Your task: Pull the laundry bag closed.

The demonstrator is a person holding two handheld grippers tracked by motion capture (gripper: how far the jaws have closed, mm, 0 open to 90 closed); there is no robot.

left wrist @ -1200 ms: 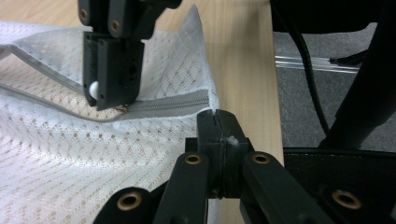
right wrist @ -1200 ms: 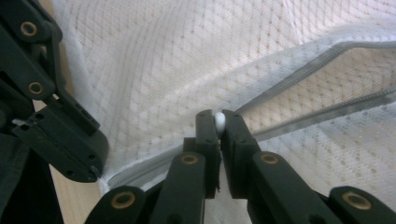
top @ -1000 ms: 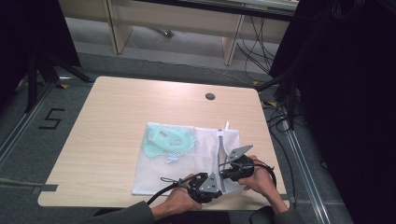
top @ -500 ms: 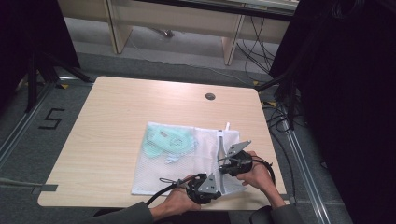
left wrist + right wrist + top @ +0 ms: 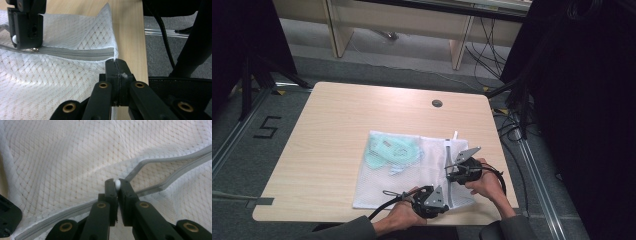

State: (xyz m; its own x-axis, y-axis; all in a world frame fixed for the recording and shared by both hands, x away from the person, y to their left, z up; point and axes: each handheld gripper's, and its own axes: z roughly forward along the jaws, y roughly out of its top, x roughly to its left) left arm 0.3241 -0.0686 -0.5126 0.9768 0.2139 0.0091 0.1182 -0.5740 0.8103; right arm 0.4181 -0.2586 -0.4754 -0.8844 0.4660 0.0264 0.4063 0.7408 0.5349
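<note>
1. Pale wood worktop (image 5: 337,130); white mesh laundry bag (image 5: 412,175) lies flat at its near right.
2. Left gripper (image 5: 116,65): fingers closed on the bag's corner by the zipper (image 5: 75,53) end, anchoring it.
3. Right gripper (image 5: 117,185): fingers closed on the white zipper pull (image 5: 117,184), apparently to slide it.

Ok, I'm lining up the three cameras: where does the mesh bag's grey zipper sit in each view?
High view: the zipper runs along the mesh bag's right part, beyond the right gripper.
Left gripper view: a level band across the middle left.
Right gripper view: rises from bottom left to the jaws, then splits rightward.
Shared landmark: the right gripper, shut on the white pull.
</note>
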